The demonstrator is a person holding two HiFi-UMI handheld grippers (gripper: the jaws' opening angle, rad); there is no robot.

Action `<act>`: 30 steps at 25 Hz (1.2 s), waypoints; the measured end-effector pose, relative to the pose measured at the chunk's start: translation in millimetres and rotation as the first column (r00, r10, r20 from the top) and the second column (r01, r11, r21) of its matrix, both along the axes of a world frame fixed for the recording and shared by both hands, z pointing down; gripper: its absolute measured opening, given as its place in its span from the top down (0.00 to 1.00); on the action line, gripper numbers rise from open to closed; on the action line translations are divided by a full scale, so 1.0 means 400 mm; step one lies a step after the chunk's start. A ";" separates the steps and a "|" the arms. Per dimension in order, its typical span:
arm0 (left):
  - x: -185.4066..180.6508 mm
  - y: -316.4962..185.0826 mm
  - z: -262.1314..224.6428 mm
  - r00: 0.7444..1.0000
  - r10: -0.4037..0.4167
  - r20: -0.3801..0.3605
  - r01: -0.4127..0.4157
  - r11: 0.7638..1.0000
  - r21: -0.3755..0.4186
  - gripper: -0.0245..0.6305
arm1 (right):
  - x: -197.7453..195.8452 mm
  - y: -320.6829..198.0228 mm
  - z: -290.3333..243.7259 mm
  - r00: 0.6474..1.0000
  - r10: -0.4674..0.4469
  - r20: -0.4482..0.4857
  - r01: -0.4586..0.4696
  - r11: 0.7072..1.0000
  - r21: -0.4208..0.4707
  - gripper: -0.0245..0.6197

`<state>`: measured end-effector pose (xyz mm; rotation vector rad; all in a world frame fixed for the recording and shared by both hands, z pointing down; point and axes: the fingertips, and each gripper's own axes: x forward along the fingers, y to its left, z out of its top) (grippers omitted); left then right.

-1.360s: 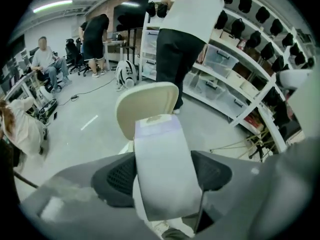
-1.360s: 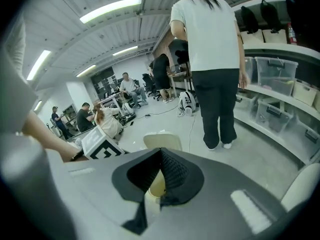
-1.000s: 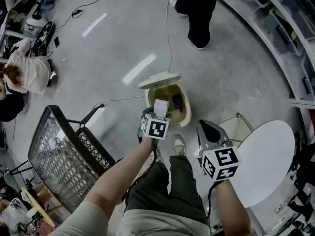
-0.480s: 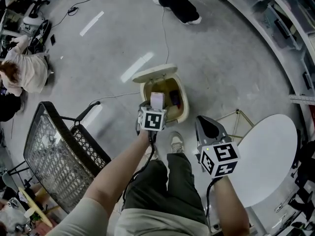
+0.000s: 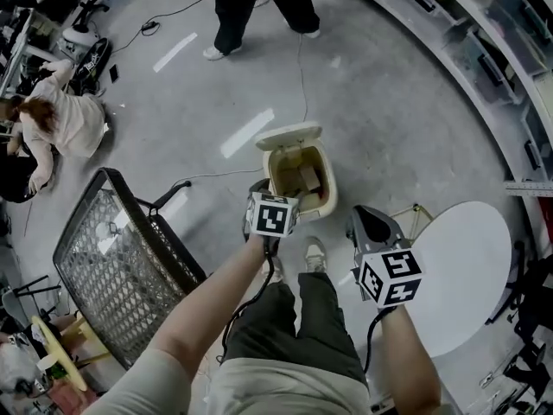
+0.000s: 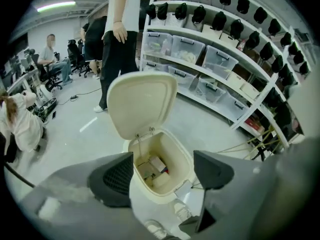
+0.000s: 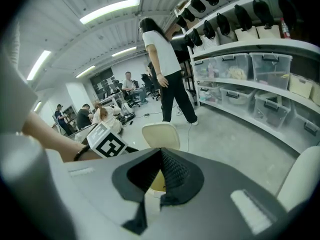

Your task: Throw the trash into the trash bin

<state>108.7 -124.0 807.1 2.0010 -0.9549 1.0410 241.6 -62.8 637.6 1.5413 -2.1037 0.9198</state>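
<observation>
The cream trash bin [image 5: 323,207] stands on the floor with its lid [image 5: 289,135] up, and pieces of trash [image 5: 308,178] lie inside. My left gripper [image 5: 273,204] hovers just over its near rim; its jaws are opening and nothing is between them. In the left gripper view, the left gripper [image 6: 162,171] frames the bin [image 6: 145,204], its raised lid [image 6: 142,101] and the trash [image 6: 153,166] at the bottom. My right gripper [image 5: 371,230] hangs to the bin's right, apart from it. In the right gripper view, the right gripper [image 7: 161,153] is shut and empty.
A black wire-mesh chair [image 5: 121,271] stands at the left and a round white table [image 5: 462,275] at the right. A cable [image 5: 301,67] runs across the floor to the bin. One person [image 5: 251,3] stands behind it. Shelves with storage boxes [image 6: 210,66] curve along the right.
The white paper that stood in my left gripper's jaws is gone from them and lies in the bin. Both grippers have risen a little. The standing person has shifted left.
</observation>
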 end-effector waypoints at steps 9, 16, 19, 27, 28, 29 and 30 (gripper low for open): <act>-0.066 -0.024 -0.402 0.993 -0.035 -0.114 0.056 0.981 0.185 0.43 | -0.045 -0.020 -0.271 0.998 -0.056 -0.025 0.059 0.992 0.115 0.96; -0.131 -0.036 -0.740 0.984 0.009 -0.178 0.065 0.911 0.407 0.54 | -0.121 -0.036 -0.557 0.994 -0.106 0.012 0.099 0.961 0.257 0.96; -0.164 -0.025 -0.886 0.981 0.043 -0.187 0.061 0.853 0.519 0.59 | -0.157 -0.035 -0.695 0.990 -0.140 -0.003 0.133 0.928 0.348 0.96; -0.283 0.026 -1.187 0.983 0.058 -0.175 0.086 0.697 0.712 0.71 | -0.236 -0.022 -0.982 0.971 -0.224 -0.087 0.236 0.823 0.517 0.96; -0.295 0.034 -1.220 0.983 0.061 -0.171 0.085 0.678 0.730 0.72 | -0.243 -0.019 -1.013 0.970 -0.227 -0.089 0.239 0.811 0.533 0.96; -0.305 0.041 -1.254 0.984 0.065 -0.167 0.084 0.658 0.749 0.73 | -0.249 -0.015 -1.041 0.969 -0.230 -0.090 0.241 0.801 0.548 0.96; -0.314 0.049 -1.289 0.984 0.069 -0.166 0.084 0.638 0.766 0.74 | -0.256 -0.010 -1.068 0.968 -0.234 -0.088 0.243 0.791 0.562 0.96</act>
